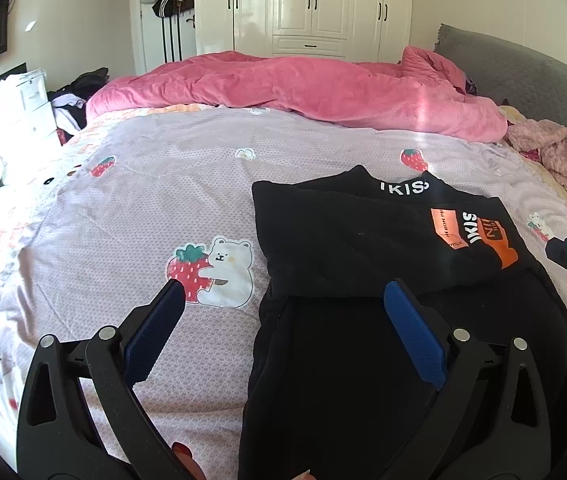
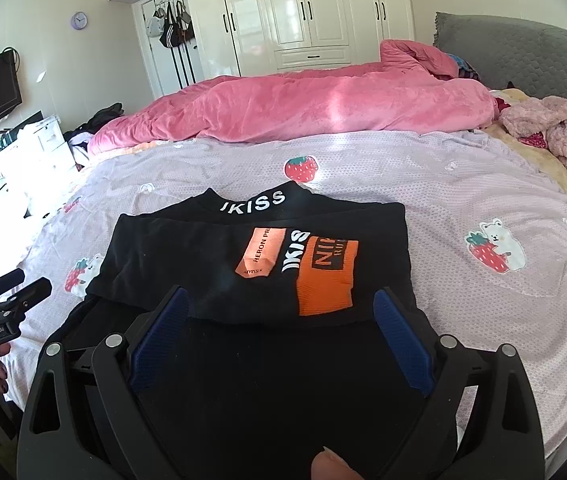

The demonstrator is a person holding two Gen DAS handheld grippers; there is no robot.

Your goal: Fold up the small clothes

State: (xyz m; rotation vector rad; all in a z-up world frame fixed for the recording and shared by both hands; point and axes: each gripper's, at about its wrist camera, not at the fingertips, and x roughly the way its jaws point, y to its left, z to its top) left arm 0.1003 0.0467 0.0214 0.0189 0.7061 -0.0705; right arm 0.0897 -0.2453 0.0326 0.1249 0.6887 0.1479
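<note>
Two spread claws (image 1: 283, 288) (image 2: 281, 300) above black top (image 1: 347, 240) (image 2: 243, 280)

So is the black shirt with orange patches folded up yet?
Partly folded: the black shirt with orange patches has one layer doubled over, its edge crossing the lower half.

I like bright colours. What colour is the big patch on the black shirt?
Orange patch, clearest in the right wrist view.

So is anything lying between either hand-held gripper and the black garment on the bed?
Nothing visible. The right hand-held gripper, jaws open, is already over the black garment. The left hand-held gripper, also open, straddles its left edge, with only the bare strawberry-print bedsheet beside it.
</note>
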